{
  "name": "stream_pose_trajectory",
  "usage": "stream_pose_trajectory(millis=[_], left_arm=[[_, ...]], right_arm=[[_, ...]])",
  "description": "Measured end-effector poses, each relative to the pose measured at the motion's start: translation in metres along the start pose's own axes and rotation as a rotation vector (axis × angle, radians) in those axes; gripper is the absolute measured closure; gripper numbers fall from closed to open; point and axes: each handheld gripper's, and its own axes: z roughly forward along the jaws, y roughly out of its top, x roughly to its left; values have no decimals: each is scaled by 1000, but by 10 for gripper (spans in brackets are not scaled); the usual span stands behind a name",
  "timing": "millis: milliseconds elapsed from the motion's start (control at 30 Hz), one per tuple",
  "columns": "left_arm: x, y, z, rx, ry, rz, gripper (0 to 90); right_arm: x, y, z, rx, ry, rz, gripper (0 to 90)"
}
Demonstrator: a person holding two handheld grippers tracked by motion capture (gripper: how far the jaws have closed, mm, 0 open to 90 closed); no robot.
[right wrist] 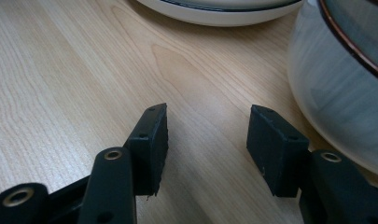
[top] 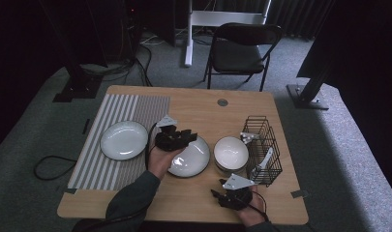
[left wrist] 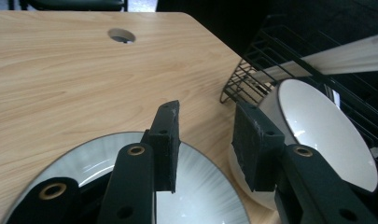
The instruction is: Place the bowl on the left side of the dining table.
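Note:
My left gripper (top: 188, 137) hovers over the far left part of a grey-white plate (top: 191, 159) in the middle of the wooden table (top: 198, 108). In the left gripper view its jaws (left wrist: 207, 123) stand open above the plate's rim (left wrist: 210, 196) with nothing between them, and a white bowl (left wrist: 324, 126) lies just beyond. My right gripper (top: 217, 188) rests low near the front edge, in front of the bowl (top: 231, 152). Its jaws (right wrist: 207, 128) are open over bare wood, with the bowl's wall (right wrist: 336, 79) close on the right and the plate (right wrist: 219, 11) ahead.
A second plate (top: 124, 140) sits on a striped mat (top: 135, 108) at the left. Right of the bowl stands a black wire rack (top: 263, 145) holding white pieces. A cable hole (top: 222, 102) marks the far side. Beyond the table stands a folding chair (top: 242, 48).

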Motion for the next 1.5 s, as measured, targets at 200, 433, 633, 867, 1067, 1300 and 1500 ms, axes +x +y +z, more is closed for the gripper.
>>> stream_pose_trajectory(millis=[200, 433, 633, 867, 1067, 1300, 1500], left_arm=[[-14, 2, 15, 15, -24, 23, 613], [-30, 8, 29, 26, -48, 48, 602], [-40, 11, 40, 44, -51, 75, 594], [-45, 7, 57, 91, -46, 88, 587], [-51, 5, 67, 121, -45, 96, 587], [-55, 1, 75, 155, -19, 88, 623], [-53, -1, 75, 156, 11, 72, 738]], right_arm=[[-2, 0, 1, 1, 13, 13, 471], [-2, 0, 1, 2, 11, 13, 471], [-2, 0, 1, 2, 16, 17, 471], [-3, 0, 1, 2, 17, 18, 471], [-3, 0, 1, 2, 17, 17, 471], [-2, 0, 1, 2, 16, 16, 471], [-2, 0, 1, 2, 16, 17, 470]])
